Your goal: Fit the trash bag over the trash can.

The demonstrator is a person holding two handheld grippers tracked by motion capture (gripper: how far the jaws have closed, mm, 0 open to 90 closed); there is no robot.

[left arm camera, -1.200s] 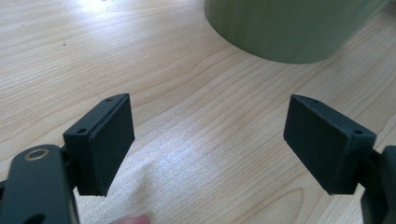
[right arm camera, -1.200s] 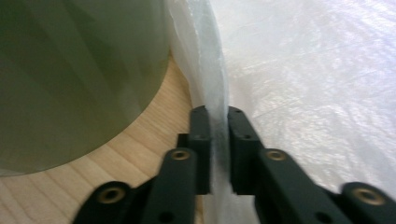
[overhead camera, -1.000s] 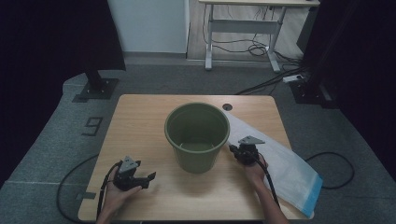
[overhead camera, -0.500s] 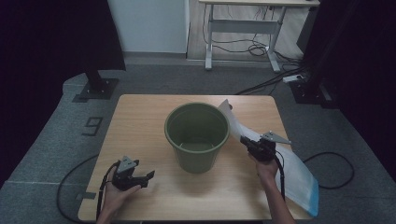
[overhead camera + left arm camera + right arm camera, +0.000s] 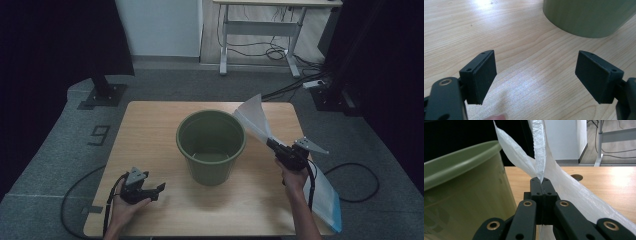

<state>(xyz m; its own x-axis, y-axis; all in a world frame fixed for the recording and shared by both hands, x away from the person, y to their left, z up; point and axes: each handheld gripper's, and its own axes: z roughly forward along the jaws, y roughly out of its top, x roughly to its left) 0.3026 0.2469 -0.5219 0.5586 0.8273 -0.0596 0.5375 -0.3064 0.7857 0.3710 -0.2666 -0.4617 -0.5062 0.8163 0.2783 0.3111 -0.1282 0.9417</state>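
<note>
High view: right gripper [image 5: 273, 144] clamps white bag [image 5: 255, 120] beside green bucket [image 5: 211, 145], near the table's [image 5: 150, 130] right edge; bag's tail probably overhangs it. Left gripper [image 5: 159, 188] near front-left corner.
Left gripper view: jaws apart, nothing between.
Right gripper view: jaws pinch bag [image 5: 541, 152].

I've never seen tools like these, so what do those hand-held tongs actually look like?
Both tongs, left and right, are matt black, each with a grey three-cornered plate on top and a black cable trailing off. Each has two flat rectangular pads on linked arms with brass-coloured pivot pins. The forearms are bare, no sleeves.
</note>
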